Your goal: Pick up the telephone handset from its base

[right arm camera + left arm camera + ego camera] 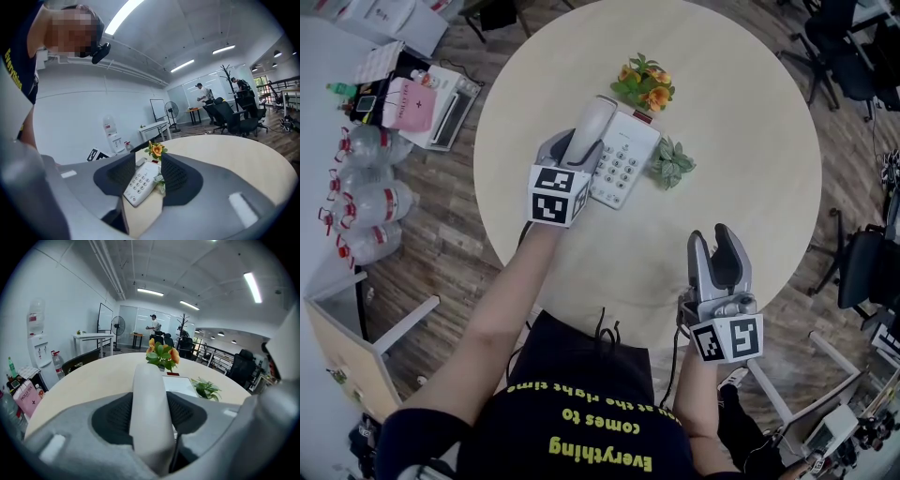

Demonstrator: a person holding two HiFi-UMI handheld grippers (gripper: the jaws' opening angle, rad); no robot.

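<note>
The handset (595, 117), a light, rigid, smooth plastic bar lying along the left of its base (628, 155) on the table (750, 141), is best taken mid-length, where the left gripper (572, 155) clamps it; the right gripper (719, 246) hangs half open, empty

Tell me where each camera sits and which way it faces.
Head view: on the person's head, steeply down at the round table; forearms, left gripper and right gripper show.
Left gripper view: on that gripper, along jaws closed on the telephone handset, toward the orange flowers.
Right gripper view: on that gripper, through open, empty jaws at the telephone base; the person's shirt shows at left.
Shared: both gripper views show the flowers and base.
</note>
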